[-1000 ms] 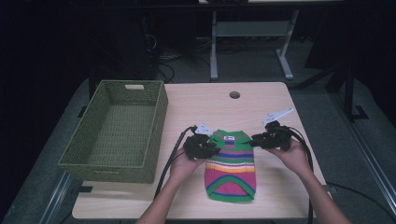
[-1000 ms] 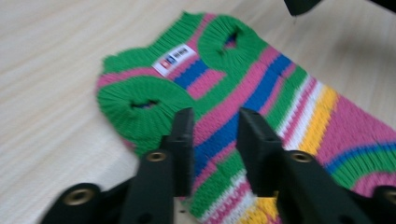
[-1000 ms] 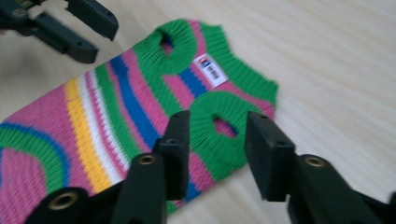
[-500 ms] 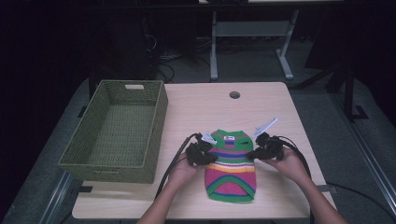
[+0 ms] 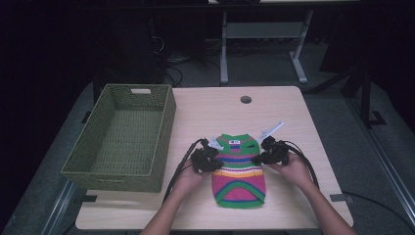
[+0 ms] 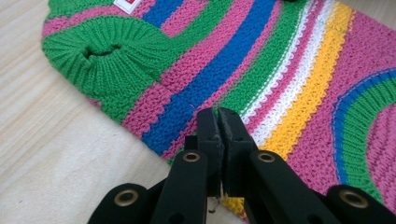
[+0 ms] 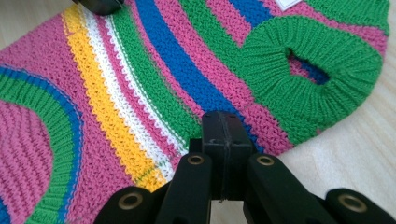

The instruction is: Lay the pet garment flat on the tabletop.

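**High view: striped knit sweater pinched at both side edges**

High view shows a small striped knit sweater (image 5: 239,171) lying flat on the wooden table (image 5: 274,112), toward the near edge and a little right of the table's middle. Its bands run green, pink, blue, white and yellow, with a green ribbed collar at the far end and a white label (image 5: 234,143) just inside that collar.

The left gripper (image 5: 208,160) sits at the sweater's left edge, beside the upper stripes. In the left gripper view its two black jaws are pressed together with the sweater's side edge caught between them, next to the green ribbed armhole (image 6: 100,51).

The right gripper (image 5: 268,154) sits at the sweater's right edge, level with the left one. In the right gripper view its jaws are likewise closed tight on the knit edge, just below the other green ribbed armhole (image 7: 310,70).

A person's hands hold both grippers, with forearms coming in from the near side of the sweater. Black cables loop away from each gripper.

Left of the sweater, well apart from it, stands a green woven basket (image 5: 88,161). Beyond the sweater, near the table's far edge, is a round cable hole (image 5: 245,99).
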A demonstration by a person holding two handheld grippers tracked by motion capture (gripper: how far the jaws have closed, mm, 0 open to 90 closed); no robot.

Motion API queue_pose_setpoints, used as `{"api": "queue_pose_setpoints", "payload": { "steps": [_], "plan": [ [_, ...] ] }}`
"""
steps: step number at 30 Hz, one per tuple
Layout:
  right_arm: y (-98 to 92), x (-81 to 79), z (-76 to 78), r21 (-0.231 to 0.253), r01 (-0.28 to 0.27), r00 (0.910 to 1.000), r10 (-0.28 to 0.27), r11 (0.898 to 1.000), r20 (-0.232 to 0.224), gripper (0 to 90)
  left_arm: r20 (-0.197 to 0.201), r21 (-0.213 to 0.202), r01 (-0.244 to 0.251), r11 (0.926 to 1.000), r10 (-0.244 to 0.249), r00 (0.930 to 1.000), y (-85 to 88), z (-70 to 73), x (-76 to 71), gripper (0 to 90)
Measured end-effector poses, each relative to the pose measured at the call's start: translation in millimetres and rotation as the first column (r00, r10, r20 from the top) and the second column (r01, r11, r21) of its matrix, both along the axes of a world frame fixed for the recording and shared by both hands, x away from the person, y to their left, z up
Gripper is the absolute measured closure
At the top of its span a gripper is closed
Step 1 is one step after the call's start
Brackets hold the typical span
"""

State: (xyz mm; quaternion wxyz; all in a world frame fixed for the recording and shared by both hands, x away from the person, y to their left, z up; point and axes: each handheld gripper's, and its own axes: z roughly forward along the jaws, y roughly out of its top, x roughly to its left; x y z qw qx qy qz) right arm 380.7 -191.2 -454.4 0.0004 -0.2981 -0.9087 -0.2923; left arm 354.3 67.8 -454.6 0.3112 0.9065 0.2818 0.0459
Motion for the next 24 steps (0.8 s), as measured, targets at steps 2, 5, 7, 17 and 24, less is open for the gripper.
{"api": "queue_pose_setpoints", "payload": {
  "steps": [2, 5, 7, 17, 24],
  "plan": [
    [-0.2, 0.4, -0.8, 0.011, 0.008, 1.0000, -0.007, 1.000, -0.003, 89.5, 0.002, -0.004, -0.006, 1.0000, 0.006, 1.0000, 0.8, -0.4, 0.6, 87.4],
    [-2.0, 1.8, -2.3, 0.030, 0.011, 0.9999, -0.011, 0.999, -0.009, 89.0, -0.003, -0.011, -0.010, 0.9999, 0.010, 1.0000, 1.8, -0.5, 1.1, 86.0],
    [-3.1, 1.6, -1.7, 0.038, 0.017, 0.9997, -0.017, 0.999, -0.017, 85.4, 0.001, -0.011, -0.012, 0.9999, 0.012, 0.9999, 1.9, 1.4, -0.2, 84.0],
    [-9.0, -3.6, 6.7, 0.083, 0.028, 0.9996, -0.028, 0.996, 0.009, 69.0, 0.021, -0.036, -0.022, 0.9991, 0.022, 0.9995, 8.5, 8.7, -2.2, 73.2],
    [-15.5, -2.1, 8.2, 0.108, 0.058, 0.9983, -0.058, 0.992, 0.000, 59.8, 0.034, -0.052, -0.042, 0.9978, 0.044, 0.9985, 13.4, 14.4, -4.8, 63.0]
  ]
}}
